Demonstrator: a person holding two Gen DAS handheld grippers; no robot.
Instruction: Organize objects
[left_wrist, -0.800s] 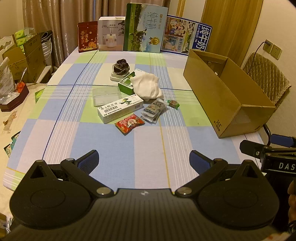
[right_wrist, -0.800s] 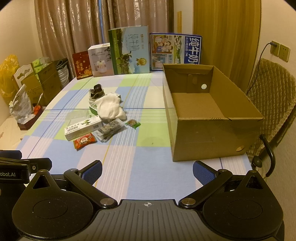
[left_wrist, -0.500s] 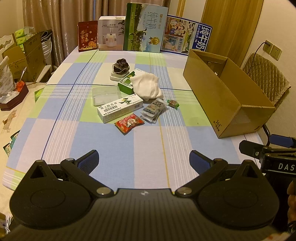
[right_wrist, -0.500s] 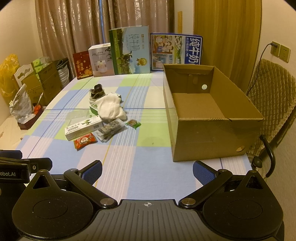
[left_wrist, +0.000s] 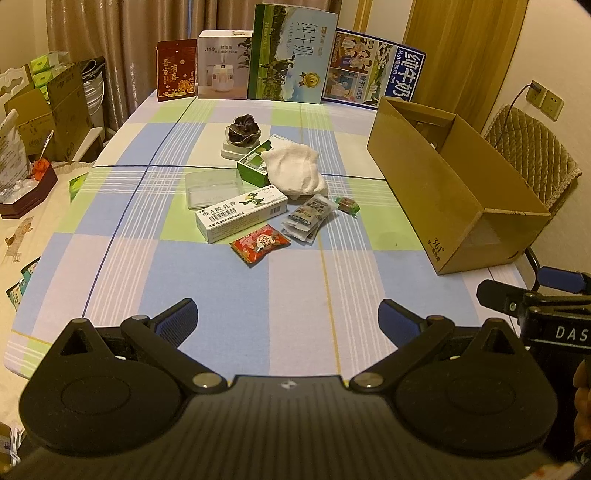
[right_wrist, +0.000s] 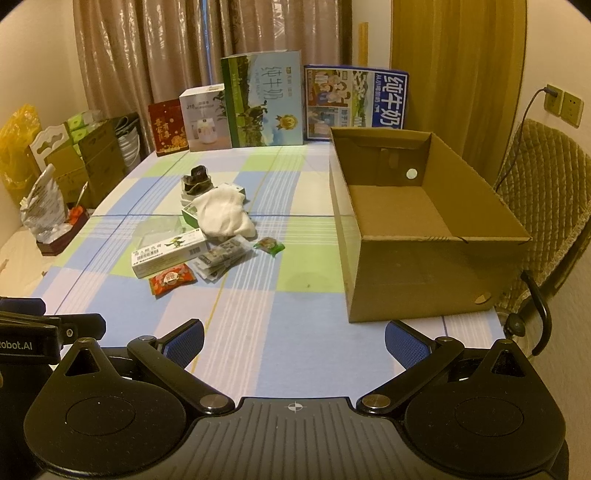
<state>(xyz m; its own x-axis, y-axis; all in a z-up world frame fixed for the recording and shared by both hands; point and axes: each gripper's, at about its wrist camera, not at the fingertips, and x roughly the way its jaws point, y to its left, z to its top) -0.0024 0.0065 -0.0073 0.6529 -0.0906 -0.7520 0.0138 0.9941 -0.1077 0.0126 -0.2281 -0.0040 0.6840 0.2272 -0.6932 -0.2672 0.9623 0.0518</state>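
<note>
Checked tablecloth (left_wrist: 155, 280) — both grippers (left (left_wrist: 288, 317), right (right_wrist: 294, 338)) tilted down, spread wide, nothing between.

Both fisheye views sit low at the near edge of the checked blue-and-green tablecloth (left_wrist: 155, 266), tilted down along their own black fingers and facing the far curtained wall. The left wrist view stands left of the open brown cardboard box (left_wrist: 436, 192) and sees its outer long wall from well back. The right wrist view stands nearer that box (right_wrist: 424, 258), looking into its bare inside. Both share the box, the cloth and the small clutter left of the box.
</note>
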